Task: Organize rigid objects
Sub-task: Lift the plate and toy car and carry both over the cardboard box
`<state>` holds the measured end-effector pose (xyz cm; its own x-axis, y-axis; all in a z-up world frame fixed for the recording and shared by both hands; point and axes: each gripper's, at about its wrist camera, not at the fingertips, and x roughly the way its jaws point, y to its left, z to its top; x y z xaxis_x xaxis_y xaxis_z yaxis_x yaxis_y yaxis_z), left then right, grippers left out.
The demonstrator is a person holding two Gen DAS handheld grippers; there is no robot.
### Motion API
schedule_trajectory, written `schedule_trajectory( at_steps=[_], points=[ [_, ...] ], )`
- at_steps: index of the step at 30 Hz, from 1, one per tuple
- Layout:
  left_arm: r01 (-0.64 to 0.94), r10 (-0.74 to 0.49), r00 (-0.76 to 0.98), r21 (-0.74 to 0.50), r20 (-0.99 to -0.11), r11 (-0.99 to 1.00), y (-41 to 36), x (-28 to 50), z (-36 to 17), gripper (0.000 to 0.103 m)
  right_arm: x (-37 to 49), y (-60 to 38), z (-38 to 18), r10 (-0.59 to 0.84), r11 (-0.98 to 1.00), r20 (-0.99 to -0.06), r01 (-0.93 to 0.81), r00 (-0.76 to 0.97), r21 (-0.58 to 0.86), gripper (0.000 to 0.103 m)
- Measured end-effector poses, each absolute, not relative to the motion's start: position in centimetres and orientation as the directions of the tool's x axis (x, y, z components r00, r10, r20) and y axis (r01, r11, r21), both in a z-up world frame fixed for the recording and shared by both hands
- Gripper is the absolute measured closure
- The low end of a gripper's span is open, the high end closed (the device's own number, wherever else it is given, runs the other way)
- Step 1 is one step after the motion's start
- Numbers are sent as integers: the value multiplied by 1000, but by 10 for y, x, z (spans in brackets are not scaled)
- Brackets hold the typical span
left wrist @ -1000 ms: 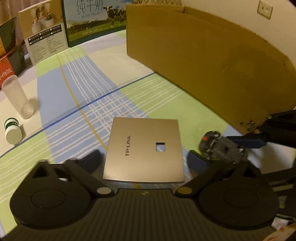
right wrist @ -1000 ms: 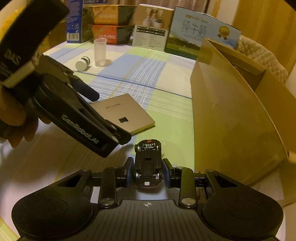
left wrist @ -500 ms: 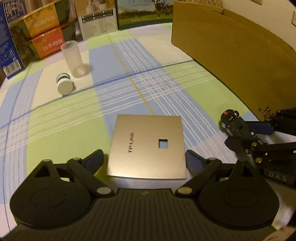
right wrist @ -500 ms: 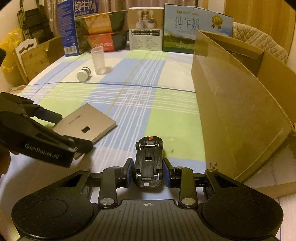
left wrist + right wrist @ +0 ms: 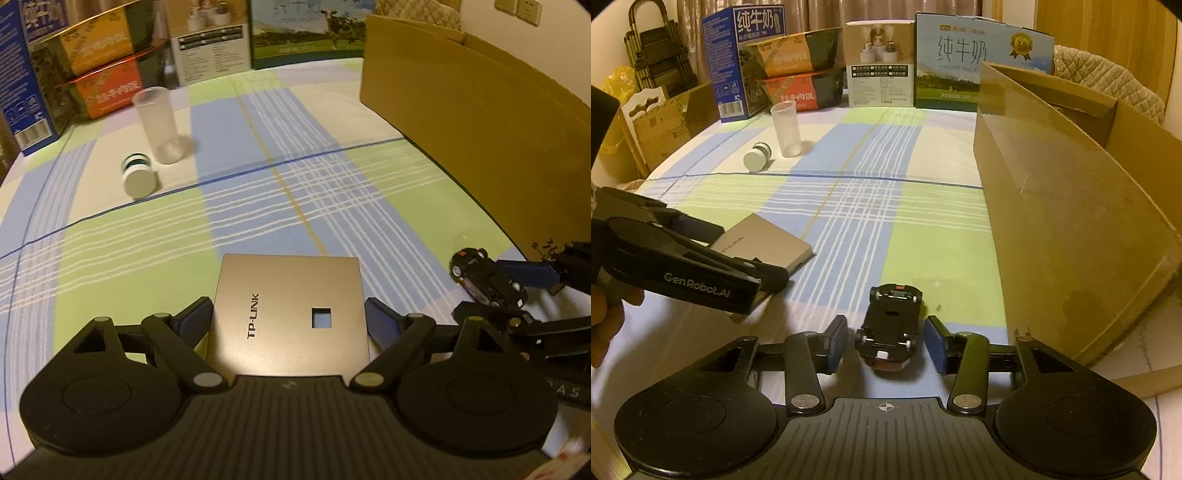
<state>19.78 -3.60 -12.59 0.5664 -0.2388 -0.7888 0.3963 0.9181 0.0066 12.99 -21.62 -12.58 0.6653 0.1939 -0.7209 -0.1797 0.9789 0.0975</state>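
Observation:
A flat gold TP-LINK box point(image 5: 288, 314) lies on the checked tablecloth between the pads of my left gripper point(image 5: 288, 317). Its jaws are closing, and both pads sit against the box's side edges. In the right wrist view the left gripper point(image 5: 738, 251) reaches over the same box point(image 5: 768, 247). A small black toy car point(image 5: 888, 325) lies underside up on the cloth between the blue pads of my right gripper point(image 5: 886, 332). Those jaws are opening, with a gap on each side of the car. The car point(image 5: 487, 277) and right gripper point(image 5: 506, 291) also show at the left view's right edge.
A large open cardboard box point(image 5: 1071, 221) stands along the right side, close to the car. A frosted plastic cup point(image 5: 786, 129) stands and a small white bottle point(image 5: 757, 157) lies at the far left. Milk cartons and food boxes point(image 5: 945, 66) line the back edge.
My right gripper's pads have parted from the toy car, which now rests free on the cloth. My left gripper has rolled level and its pads have come in against the TP-LINK box.

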Motion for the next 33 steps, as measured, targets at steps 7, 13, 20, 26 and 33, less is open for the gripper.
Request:
schedule_trajectory(
  at_steps=[7, 13, 20, 26, 33],
  points=[
    [369, -236, 576, -9, -782, 929, -33, 202, -121, 17, 134, -215, -126, 186, 982, -712, -146, 678, 118, 53],
    [377, -240, 573, -8, -784, 926, -36, 201, -121, 17, 134, -212, -127, 160, 987, -709, -138, 686, 88, 57],
    [373, -238, 577, -7, -781, 928, -35, 199, -121, 17, 129, -212, -123, 146, 987, -704, -147, 695, 60, 74],
    [334, -214, 606, 1, -766, 942, -27, 191, -110, 17, 121, -209, -110, 150, 985, -686, -169, 712, 40, 74],
    [298, -222, 634, -30, -741, 954, -26, 170, -88, 17, 106, -210, -104, 154, 984, -690, -172, 707, 44, 74]
  ],
)
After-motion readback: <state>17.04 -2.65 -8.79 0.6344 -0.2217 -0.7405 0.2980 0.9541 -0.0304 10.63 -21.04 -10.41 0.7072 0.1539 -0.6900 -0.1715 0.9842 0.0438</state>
